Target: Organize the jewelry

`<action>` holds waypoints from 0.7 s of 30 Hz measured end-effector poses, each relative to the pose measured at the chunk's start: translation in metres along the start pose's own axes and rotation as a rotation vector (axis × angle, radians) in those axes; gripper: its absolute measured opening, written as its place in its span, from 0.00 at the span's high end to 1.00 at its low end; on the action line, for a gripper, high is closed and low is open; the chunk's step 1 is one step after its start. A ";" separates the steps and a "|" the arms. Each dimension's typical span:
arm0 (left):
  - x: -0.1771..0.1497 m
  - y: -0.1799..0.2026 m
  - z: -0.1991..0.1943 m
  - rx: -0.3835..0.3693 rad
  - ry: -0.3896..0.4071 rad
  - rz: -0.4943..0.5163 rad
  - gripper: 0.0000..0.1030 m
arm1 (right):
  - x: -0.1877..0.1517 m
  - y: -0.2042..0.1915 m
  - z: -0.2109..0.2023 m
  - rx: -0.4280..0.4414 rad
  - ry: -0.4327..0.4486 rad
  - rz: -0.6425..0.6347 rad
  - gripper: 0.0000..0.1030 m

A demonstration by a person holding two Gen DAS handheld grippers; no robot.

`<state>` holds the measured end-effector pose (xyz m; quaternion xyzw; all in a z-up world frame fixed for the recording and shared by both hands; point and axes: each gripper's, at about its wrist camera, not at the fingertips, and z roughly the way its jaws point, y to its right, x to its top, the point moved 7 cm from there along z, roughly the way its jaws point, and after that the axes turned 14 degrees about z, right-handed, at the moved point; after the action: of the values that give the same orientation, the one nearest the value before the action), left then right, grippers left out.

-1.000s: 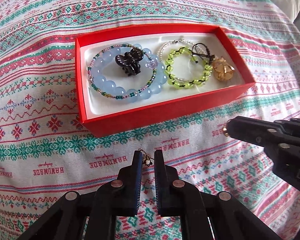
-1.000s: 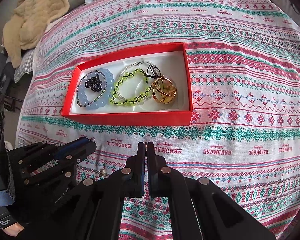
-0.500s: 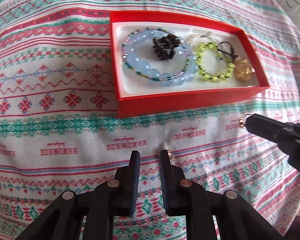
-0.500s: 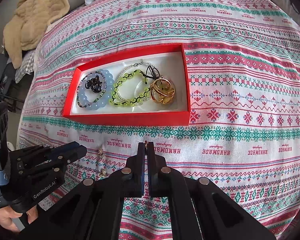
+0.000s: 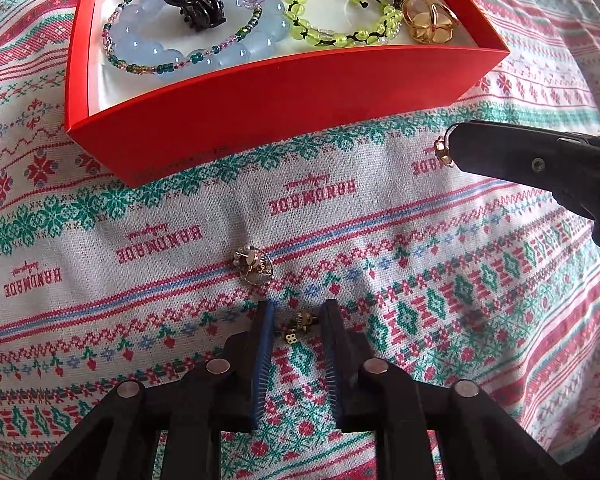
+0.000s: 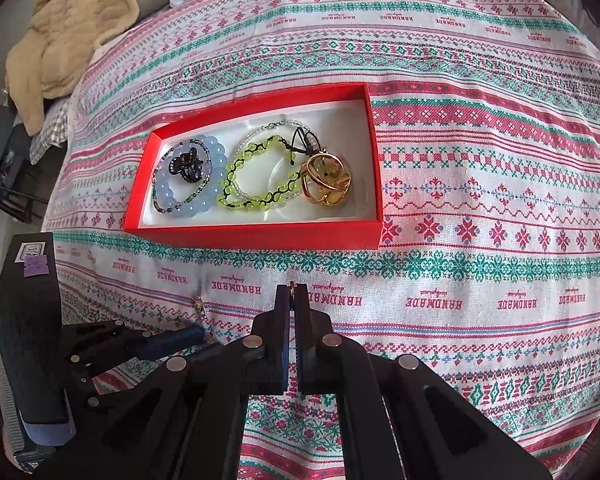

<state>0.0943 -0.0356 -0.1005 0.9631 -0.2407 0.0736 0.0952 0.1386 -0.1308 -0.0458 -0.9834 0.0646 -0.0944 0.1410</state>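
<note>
Tiny earring (image 5: 298, 326), details too small

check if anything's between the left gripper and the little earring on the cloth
Nothing visible is in the way. The small gold earring already lies on the cloth between the fingers of the left gripper, whose jaws are closing around it. A second earring lies just beyond the fingertips, clear of them.
</note>
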 end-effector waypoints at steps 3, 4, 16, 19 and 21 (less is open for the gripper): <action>0.001 0.001 -0.002 0.017 0.002 0.004 0.93 | -0.001 -0.001 0.001 0.001 0.000 -0.002 0.99; 0.001 0.001 -0.003 0.015 0.006 0.001 0.93 | -0.001 -0.001 0.001 0.001 0.000 0.000 0.99; 0.012 -0.010 -0.056 0.014 0.159 -0.044 0.93 | 0.005 -0.002 -0.016 0.034 0.034 0.010 0.99; 0.016 -0.020 -0.068 0.025 0.215 -0.062 0.93 | 0.006 -0.003 -0.021 0.045 0.045 0.014 0.99; 0.019 -0.025 -0.077 0.037 0.254 -0.073 0.93 | 0.008 -0.005 -0.025 0.058 0.057 0.013 0.99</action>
<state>0.1158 -0.0055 -0.0263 0.9556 -0.1903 0.1960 0.1100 0.1414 -0.1336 -0.0192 -0.9754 0.0723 -0.1234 0.1680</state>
